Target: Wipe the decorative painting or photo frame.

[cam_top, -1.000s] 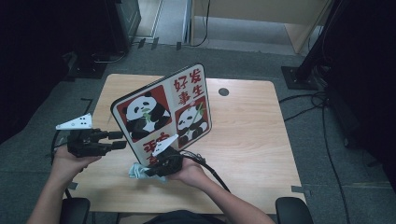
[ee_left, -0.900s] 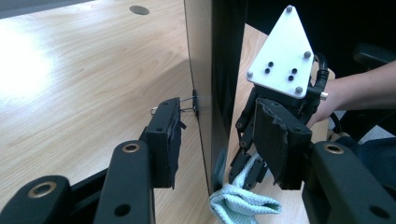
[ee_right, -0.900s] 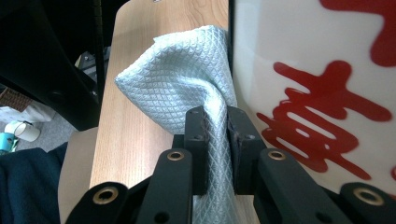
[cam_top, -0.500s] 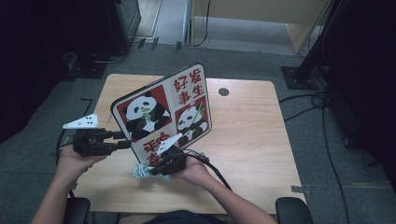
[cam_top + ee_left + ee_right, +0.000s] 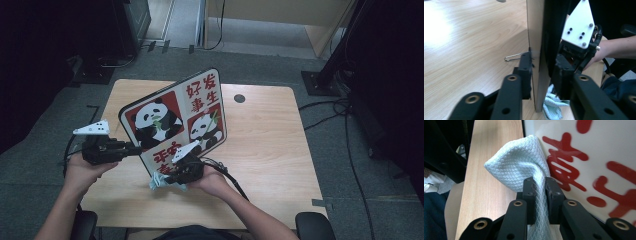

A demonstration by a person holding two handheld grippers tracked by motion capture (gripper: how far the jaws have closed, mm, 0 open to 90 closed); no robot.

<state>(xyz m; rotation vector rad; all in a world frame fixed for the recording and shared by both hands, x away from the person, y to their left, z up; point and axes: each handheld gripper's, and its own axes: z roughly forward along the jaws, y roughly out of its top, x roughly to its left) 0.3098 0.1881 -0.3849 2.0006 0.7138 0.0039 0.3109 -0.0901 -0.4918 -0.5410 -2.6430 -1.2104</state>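
High view, one panda board (image 5: 172, 120) gripped by left gripper (image 5: 131, 149), right gripper (image 5: 161, 181) pinching one cloth (image 5: 157, 183).

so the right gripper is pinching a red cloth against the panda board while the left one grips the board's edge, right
Not quite: the cloth is pale blue-green, not red, as the right gripper view shows. The rest holds: the right gripper pinches it against the panda board, and the left gripper has just been closing on the board's edge.

Board (image 5: 175, 117) stands on table (image 5: 270, 150), cloth (image 5: 159, 182) at its foot.
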